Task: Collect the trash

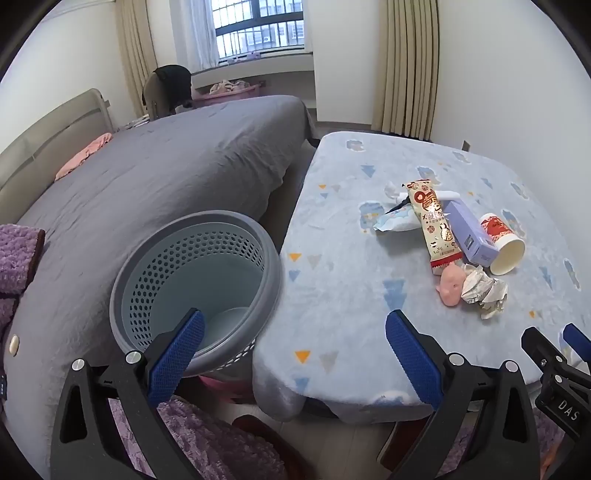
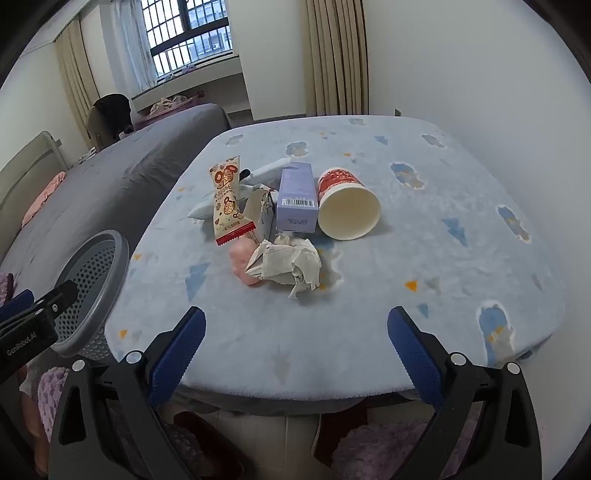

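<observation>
A pile of trash lies on the blue-covered table [image 2: 406,332]: a snack wrapper [image 2: 229,201], a purple box [image 2: 297,199], a tipped paper cup [image 2: 347,208], crumpled paper [image 2: 286,264] and a pink lump [image 2: 240,264]. The same pile shows in the left wrist view: wrapper [image 1: 434,221], box [image 1: 469,234], cup [image 1: 502,245], crumpled paper [image 1: 482,290]. A grey perforated bin [image 1: 195,284] stands left of the table, also in the right wrist view [image 2: 92,291]. My left gripper [image 1: 293,350] is open and empty, between bin and table. My right gripper [image 2: 295,347] is open and empty over the table's near edge.
A bed with a grey cover [image 1: 147,177] lies left of the bin. A white wall [image 2: 480,74] borders the table on the right. Purple fuzzy fabric [image 1: 207,439] lies below the grippers. Curtains [image 1: 406,66] and a window [image 1: 255,26] are at the back.
</observation>
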Demonstrator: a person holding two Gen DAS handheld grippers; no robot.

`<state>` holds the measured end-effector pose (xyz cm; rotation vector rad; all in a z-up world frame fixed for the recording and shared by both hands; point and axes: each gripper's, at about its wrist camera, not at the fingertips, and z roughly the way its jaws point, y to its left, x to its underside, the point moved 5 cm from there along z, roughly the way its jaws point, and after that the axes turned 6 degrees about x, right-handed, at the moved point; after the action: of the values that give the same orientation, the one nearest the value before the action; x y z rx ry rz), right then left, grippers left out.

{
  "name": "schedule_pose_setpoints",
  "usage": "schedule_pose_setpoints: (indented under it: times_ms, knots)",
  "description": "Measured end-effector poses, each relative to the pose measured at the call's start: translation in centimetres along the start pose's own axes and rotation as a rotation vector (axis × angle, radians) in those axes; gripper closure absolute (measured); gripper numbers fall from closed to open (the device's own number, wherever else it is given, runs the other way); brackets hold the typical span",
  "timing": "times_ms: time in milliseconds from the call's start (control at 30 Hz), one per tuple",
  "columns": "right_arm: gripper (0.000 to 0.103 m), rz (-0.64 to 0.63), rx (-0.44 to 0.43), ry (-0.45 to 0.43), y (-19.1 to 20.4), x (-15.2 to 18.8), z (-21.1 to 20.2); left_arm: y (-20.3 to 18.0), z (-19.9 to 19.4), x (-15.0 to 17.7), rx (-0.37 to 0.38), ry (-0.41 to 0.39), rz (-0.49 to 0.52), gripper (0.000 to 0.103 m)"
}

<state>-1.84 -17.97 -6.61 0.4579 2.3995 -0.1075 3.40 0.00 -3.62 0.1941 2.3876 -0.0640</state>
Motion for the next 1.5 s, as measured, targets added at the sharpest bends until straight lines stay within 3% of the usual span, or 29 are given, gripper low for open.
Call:
schedule_pose_setpoints:
  times_ms: [1500]
  knots:
    - [0.009, -0.001, -0.011, -0.037, 0.1, 0.4, -2.1, 0.7, -1.6, -0.4, 0.004, -0.033, -0.007, 0.007]
